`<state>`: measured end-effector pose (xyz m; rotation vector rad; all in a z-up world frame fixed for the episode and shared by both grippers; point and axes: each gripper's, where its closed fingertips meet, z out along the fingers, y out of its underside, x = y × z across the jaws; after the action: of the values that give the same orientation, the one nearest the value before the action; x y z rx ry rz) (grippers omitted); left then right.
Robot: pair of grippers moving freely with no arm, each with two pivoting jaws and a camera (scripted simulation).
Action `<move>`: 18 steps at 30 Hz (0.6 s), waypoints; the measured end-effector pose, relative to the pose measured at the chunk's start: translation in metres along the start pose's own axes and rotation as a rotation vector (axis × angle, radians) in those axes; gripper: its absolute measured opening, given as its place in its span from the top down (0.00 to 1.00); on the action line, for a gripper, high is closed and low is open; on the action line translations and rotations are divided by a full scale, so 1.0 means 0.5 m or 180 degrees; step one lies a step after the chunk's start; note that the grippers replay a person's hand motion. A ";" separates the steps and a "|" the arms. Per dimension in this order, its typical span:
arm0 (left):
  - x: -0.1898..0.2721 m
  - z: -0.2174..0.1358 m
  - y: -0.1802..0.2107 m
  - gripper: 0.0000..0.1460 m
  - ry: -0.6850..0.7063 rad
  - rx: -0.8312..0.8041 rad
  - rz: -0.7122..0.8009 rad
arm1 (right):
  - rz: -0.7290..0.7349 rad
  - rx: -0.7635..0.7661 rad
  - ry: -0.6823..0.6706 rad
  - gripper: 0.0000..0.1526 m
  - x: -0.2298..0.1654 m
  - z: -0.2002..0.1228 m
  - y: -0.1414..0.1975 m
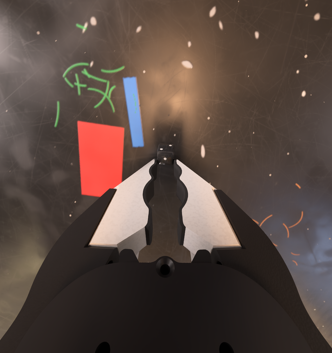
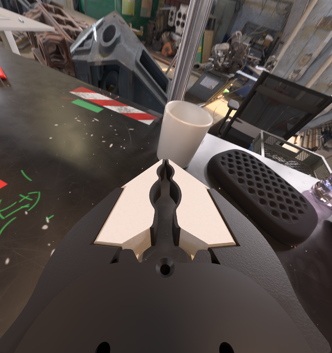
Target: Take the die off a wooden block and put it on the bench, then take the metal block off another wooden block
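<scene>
I have the small dark translucent die with white pips (image 1: 164, 153) pinched at the very tips of my left gripper (image 1: 165, 162), looking down on the scratched, paint-flecked dark bench (image 1: 247, 114) beside a red rectangle (image 1: 101, 158). With so shallow a hold, the die could twist out and roll on release. My right gripper (image 2: 165, 162) is pressed together, empty, near a white cup (image 2: 182, 133); neither wooden block is visible.

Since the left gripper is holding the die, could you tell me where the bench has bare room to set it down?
Straight ahead and right of the die, the dark bench is bare but for paint flecks. To its left the red patch, blue tape strip and green scribbles are only flat markings. The right gripper's side is crowded: white cup, black perforated pad.
</scene>
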<state>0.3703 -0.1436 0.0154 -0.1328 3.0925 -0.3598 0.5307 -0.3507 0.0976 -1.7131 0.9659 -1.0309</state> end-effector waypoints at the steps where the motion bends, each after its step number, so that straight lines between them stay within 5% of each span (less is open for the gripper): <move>1: 0.003 0.009 -0.006 0.89 -0.0007 -0.0020 0.0018 | 0.0002 -0.0066 -0.0012 1.00 -0.002 0.003 0.006; 5: 0.008 0.014 -0.020 0.89 -0.0047 0.0029 0.0063 | 0.0017 -0.0164 -0.0053 1.00 -0.005 0.006 0.015; 8: 0.013 0.000 -0.028 0.68 -0.0035 0.0175 0.0042 | 0.0017 -0.0160 -0.0082 1.00 -0.007 0.005 0.014; 10: 0.004 -0.028 -0.033 0.64 -0.0080 0.0365 -0.0023 | 0.0008 -0.0154 -0.0097 1.00 -0.009 0.005 0.013; 14: -0.080 -0.158 0.012 0.64 -0.0637 0.0703 -0.0368 | 0.0004 -0.0132 -0.0102 1.00 -0.009 0.004 0.012; 18: -0.217 -0.355 0.201 0.68 -0.1570 0.0596 -0.1190 | 0.0068 -0.0111 -0.0130 1.00 -0.009 0.003 0.010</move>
<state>0.4638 0.0038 0.1667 -0.6845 2.5226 -0.5287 0.5297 -0.3479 0.0917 -1.7423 0.9790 -0.9667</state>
